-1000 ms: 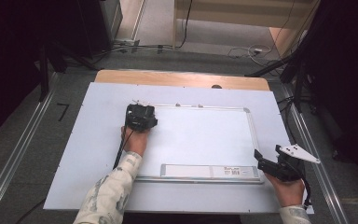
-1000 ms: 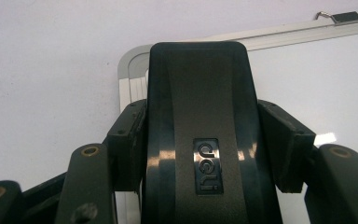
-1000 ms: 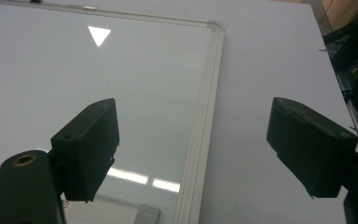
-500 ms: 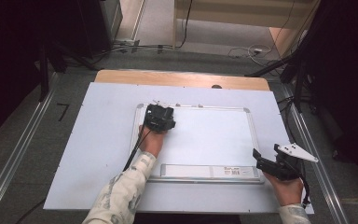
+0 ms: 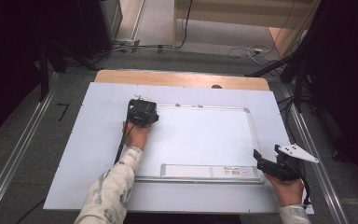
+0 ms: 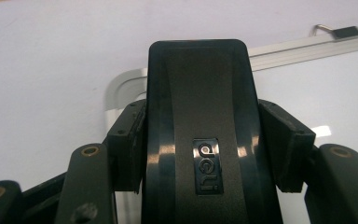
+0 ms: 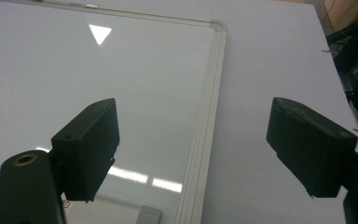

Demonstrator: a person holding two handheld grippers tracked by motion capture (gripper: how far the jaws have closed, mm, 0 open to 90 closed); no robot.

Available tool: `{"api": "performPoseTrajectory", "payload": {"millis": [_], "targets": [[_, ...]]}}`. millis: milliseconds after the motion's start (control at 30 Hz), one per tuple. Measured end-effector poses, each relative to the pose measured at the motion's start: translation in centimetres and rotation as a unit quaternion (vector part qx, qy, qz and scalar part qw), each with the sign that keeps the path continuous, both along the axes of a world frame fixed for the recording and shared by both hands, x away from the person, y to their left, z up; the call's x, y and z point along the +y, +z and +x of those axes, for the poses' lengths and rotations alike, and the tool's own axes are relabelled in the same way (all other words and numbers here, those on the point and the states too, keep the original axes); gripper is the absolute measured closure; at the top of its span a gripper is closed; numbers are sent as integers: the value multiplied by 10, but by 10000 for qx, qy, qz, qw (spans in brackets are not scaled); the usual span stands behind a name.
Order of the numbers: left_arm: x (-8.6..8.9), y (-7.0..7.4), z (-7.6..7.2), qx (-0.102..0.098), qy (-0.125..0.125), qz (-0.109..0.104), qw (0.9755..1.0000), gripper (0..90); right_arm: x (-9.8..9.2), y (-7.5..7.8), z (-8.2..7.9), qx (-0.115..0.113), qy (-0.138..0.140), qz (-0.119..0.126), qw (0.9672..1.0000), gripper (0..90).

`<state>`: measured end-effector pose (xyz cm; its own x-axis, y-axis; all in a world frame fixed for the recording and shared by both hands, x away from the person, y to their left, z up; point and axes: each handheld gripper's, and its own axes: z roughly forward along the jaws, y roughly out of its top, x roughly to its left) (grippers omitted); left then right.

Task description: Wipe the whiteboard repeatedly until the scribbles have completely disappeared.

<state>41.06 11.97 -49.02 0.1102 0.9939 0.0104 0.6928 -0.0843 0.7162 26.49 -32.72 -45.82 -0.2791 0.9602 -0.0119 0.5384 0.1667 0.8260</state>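
Black and glossy, a whiteboard eraser (image 6: 199, 135) with a small "deli" badge on its back sits clamped between the jaws of the left gripper (image 5: 142, 112); in the left gripper view both pads press against its long sides. In the high view that gripper is at the whiteboard's (image 5: 200, 135) top left corner, with the person's left hand (image 5: 137, 135) behind it and a patterned sleeve (image 5: 109, 191) running down to the bottom edge. The rounded aluminium corner of the board's frame (image 6: 121, 81) shows just behind the eraser, and a small metal hanger clip (image 6: 338, 31) sits on the top rail further along.

The whiteboard lies flat on a pale lavender table top (image 5: 88, 154), its writing surface blank, with a narrow silver pen tray (image 5: 209, 171) along its near edge.

The right gripper (image 5: 272, 164) rests at the board's near right corner, held by the right hand (image 5: 289, 189), with a grey three-cornered plate on top. Its jaws are spread wide with nothing between them; in the right gripper view they straddle the board's right frame rail (image 7: 205, 126), one pad over the white surface and the other over the table. Whether they touch the board cannot be told.
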Motion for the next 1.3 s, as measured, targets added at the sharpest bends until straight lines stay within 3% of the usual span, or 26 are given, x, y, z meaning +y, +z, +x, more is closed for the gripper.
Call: {"api": "performPoseTrajectory", "payload": {"millis": [200, 400, 700, 867, 967, 1100, 1200, 1300], "targets": [[-3, 0, -11, 24, -25, 58, 10000, 408, 0, 0, 0, 11, -7, 2, 10000, 157], [-31, -1, -28, 25, -511, 79, 9987, 408, 2, 0, 0, -10, 21, -21, 10000, 157], [-102, -1, -50, -10, -1342, 78, 9909, 408, 4, 1, 0, -7, 31, -33, 10000, 157], [-127, -1, -60, -14, -1681, 118, 9857, 408, 4, 1, 0, -8, 33, -30, 10000, 157], [-128, -2, -66, -30, -1789, 115, 9838, 408, 4, 1, 0, -14, 34, -30, 10000, 157], [-116, -2, -76, -19, -1798, 124, 9836, 408, 3, 0, 0, 4, 28, -27, 10000, 157], [-98, -2, -79, -19, -1670, 131, 9859, 408, 3, 0, -1, 0, 16, -20, 10000, 157], [-71, -3, -74, -22, -1321, 121, 9912, 408, 2, 1, -2, -8, 13, -17, 10000, 157]]}}
